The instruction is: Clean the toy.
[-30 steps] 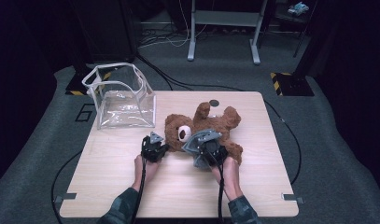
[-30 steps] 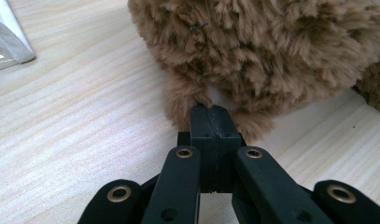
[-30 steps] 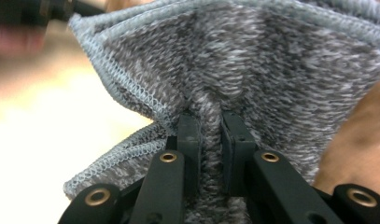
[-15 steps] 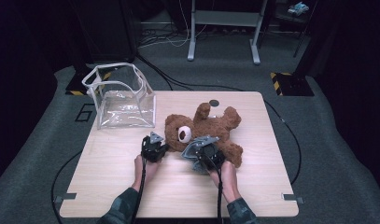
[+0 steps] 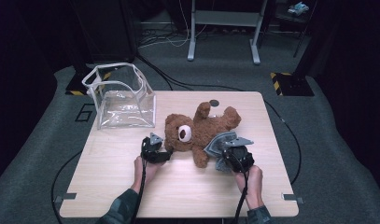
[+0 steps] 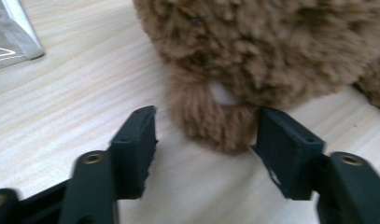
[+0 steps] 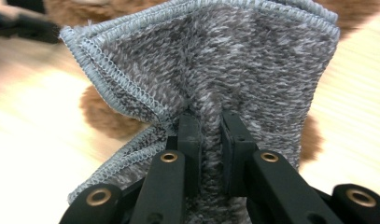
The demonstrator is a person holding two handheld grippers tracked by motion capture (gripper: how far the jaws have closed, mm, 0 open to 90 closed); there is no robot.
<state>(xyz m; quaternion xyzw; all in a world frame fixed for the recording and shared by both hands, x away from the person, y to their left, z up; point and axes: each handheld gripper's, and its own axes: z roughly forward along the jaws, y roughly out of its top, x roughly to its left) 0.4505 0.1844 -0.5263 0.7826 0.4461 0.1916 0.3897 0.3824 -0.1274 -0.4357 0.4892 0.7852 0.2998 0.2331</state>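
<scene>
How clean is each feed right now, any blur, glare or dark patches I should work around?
High view: table evenly lit, dark surroundings, reflections on the clear plastic box. Left gripper view: soft, the teddy bear fuzzy, jaw edges smeared. Right gripper view: grey cloth sharp at the jaws, background table and bear blurred.

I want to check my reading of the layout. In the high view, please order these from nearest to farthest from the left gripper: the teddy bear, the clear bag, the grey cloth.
1. Teddy bear: its head lies right beside the left gripper, on the right of it.
2. Grey cloth: further right, past the bear's head, over the bear's body.
3. Clear bag: at the table's far left corner.
</scene>
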